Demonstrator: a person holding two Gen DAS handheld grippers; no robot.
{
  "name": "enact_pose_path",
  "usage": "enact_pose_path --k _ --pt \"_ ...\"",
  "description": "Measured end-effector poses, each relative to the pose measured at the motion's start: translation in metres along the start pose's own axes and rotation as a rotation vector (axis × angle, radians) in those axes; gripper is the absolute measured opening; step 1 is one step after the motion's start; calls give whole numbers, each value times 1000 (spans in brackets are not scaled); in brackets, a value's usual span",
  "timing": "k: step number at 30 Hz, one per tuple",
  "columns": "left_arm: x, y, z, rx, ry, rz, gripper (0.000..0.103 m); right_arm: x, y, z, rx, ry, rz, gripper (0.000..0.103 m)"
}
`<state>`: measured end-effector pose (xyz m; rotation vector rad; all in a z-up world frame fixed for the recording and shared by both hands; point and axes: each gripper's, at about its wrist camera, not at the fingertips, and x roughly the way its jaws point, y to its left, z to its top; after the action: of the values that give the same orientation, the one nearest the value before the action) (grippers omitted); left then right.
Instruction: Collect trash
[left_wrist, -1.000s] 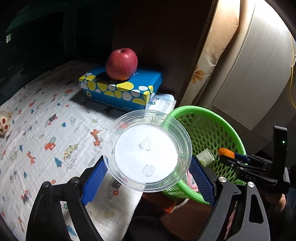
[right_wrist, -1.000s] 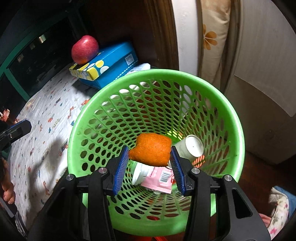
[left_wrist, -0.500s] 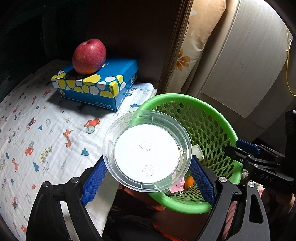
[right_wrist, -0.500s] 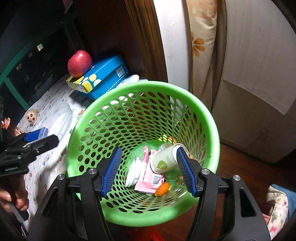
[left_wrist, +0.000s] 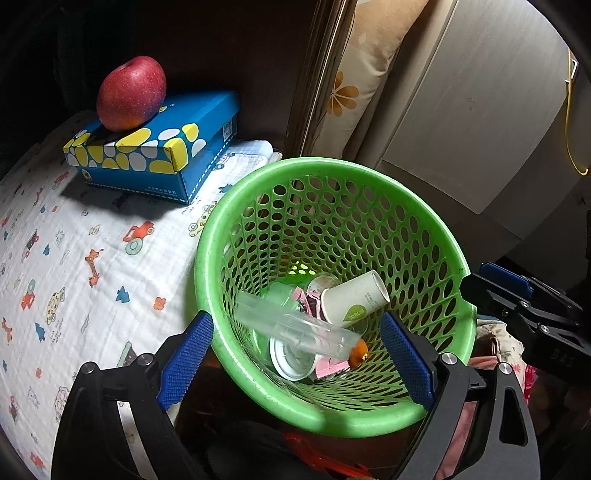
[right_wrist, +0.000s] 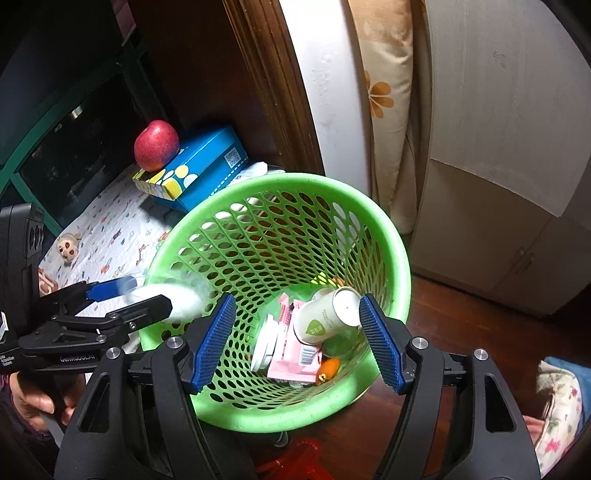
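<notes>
Left wrist view: the left gripper (left_wrist: 295, 365) has its blue fingers (left_wrist: 184, 360) spread wide, having just opened further, and nothing is pressed between them; the clear plastic lid (left_wrist: 295, 326) is blurred, loose inside the green basket (left_wrist: 229, 221), tilted above the other trash. Under it lie a paper cup (left_wrist: 354, 297) on its side, a pink wrapper (left_wrist: 332, 365), a white round lid (left_wrist: 291, 363) and an orange scrap (left_wrist: 357, 353). Right wrist view: the right gripper (right_wrist: 297, 341) has just been opening too, its fingers (right_wrist: 214, 341) apart and empty over the basket. Beside the basket, a patterned cloth (left_wrist: 74, 258) carries a blue box (left_wrist: 155, 147) with a red apple (left_wrist: 131, 92) on top.
</notes>
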<state>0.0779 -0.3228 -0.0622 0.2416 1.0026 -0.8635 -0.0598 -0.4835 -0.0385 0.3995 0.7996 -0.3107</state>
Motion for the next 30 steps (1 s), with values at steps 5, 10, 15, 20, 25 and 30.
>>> enact_pose_path --k 5,10,15,20,25,30 --pt "-4 4 -1 -10 -6 0 90 -1 2 -1 4 2 14 70" --pt "-16 16 -7 -41 -20 17 90 -2 11 -4 -7 3 32 70" --pt "-30 33 -14 -73 -40 61 90 -3 25 -5 -23 4 52 72" --pt "-47 54 -21 -122 -62 103 91 -4 40 -7 -44 6 68 72" --pt "-65 75 -28 -173 -77 140 91 -5 56 -8 -69 6 90 74" --pt "-82 94 -39 -221 -105 180 91 -3 75 -10 -99 10 117 76"
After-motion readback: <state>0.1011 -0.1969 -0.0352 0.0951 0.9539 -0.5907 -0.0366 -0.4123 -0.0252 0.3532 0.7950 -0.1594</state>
